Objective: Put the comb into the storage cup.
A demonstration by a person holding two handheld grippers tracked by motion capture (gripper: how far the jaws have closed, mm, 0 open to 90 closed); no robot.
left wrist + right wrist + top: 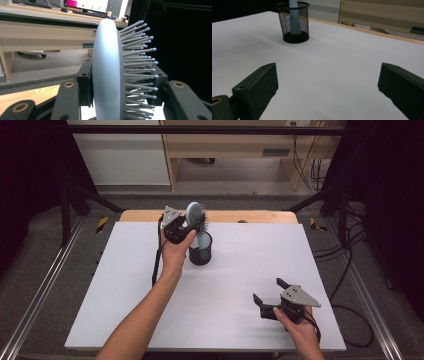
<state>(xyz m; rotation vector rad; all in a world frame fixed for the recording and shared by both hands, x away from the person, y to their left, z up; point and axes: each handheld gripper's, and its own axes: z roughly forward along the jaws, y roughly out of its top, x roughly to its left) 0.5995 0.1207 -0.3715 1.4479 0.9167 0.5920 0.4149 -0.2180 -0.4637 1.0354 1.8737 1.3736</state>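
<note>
In the high view, the left hand-held gripper (188,228) is raised over the far middle of the white surface (125,285), its jaws set on either side of the head of a pale blue hairbrush (196,215). The brush stands nearly upright, bristles turned to the right, with its handle down inside a black mesh cup (200,254) that sits on the surface just in front of the gripper. The left hand (175,252) wraps the gripper body from below. The right hand-held gripper (269,295) rests low near the front right corner of the surface, well apart from the cup, its jaws spread wide with nothing between them.

In the left gripper view, the hairbrush head (107,72) is seen edge-on between the two black jaws: the smooth back lies against the left jaw pad, and the ball-tipped bristles reach toward the right one. A wooden desk (47,35) stands beyond the surface.

In the right gripper view, the two jaws stand far apart above the bare white surface (329,72). The mesh cup (293,22) stands farther off at upper left, the brush's blue handle (294,17) upright inside it.
</note>
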